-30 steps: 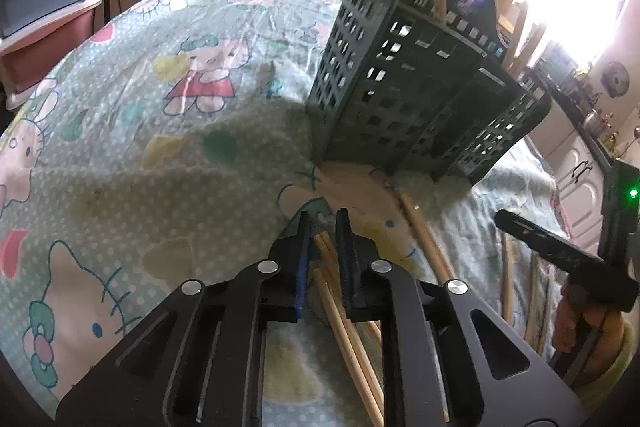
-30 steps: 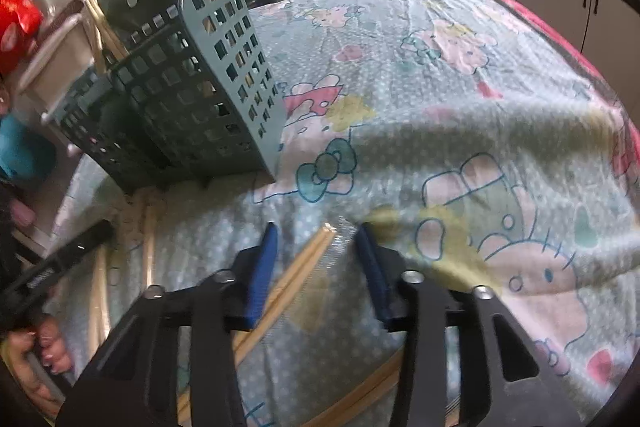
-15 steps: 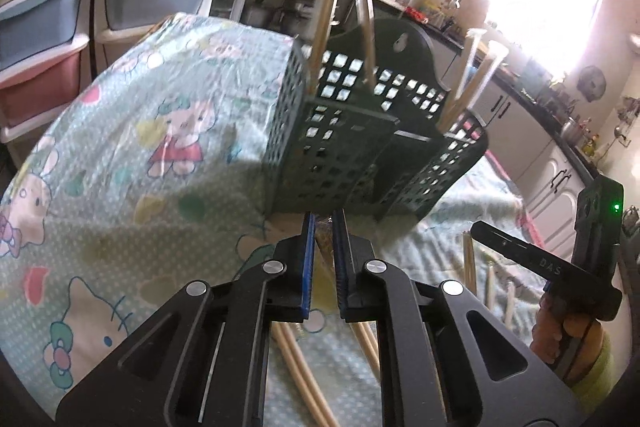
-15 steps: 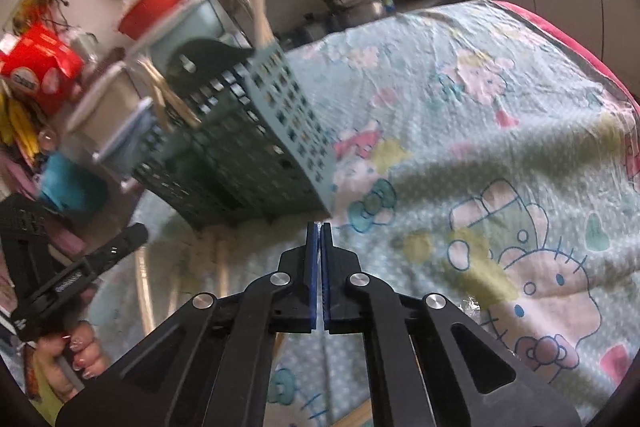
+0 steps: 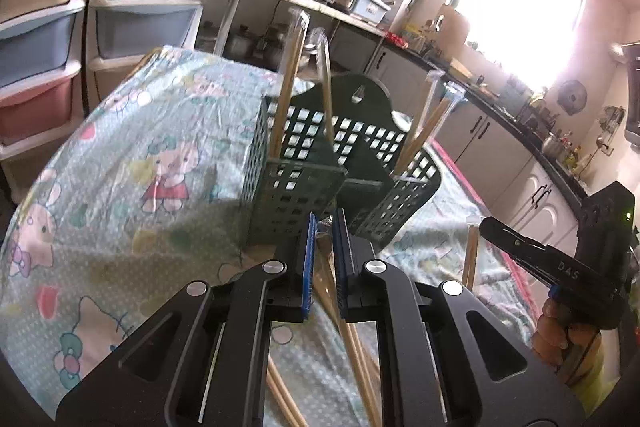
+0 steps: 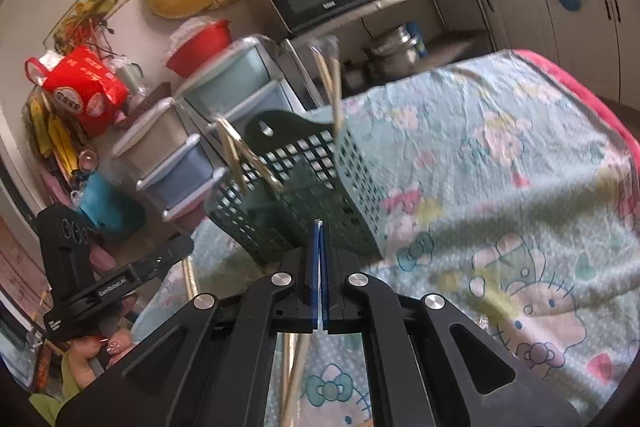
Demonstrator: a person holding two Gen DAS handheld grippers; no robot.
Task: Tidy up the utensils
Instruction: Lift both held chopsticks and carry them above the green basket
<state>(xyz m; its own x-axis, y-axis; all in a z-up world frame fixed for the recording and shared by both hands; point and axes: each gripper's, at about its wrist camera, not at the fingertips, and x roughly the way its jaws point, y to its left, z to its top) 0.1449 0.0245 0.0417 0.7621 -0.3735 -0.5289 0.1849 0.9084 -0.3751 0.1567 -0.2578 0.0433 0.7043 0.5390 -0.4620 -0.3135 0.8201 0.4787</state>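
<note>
the left tool [image 5: 323, 243] is lifted above the surface [image 5: 120, 211], which is covered in a pale green cartoon-cat cloth, and its blue-padded fingers are drawn close together and clamped on a wrapped pair of chopsticks [image 5: 352, 343] whose wooden shafts run back and down beneath the tool body. just ahead of its tips stands the dark green slotted utensil holder [image 5: 304, 187], resting on the cloth, with several more chopsticks standing upright or leaning in its compartments: two at the left side and two tilted out at the right. more loose chopsticks [image 5: 472, 259] lie on the cloth to the right of the holder. the right tool [image 6: 319, 275] is also raised, its blue pads pressed almost flat together; a thin stick [image 6: 296, 383] shows below and behind the pads, but whether the pads actually pinch it cannot be told. from the right wrist view the holder [image 6: 320, 195] sits just in front of the tips, chopsticks poking from its top.
</note>
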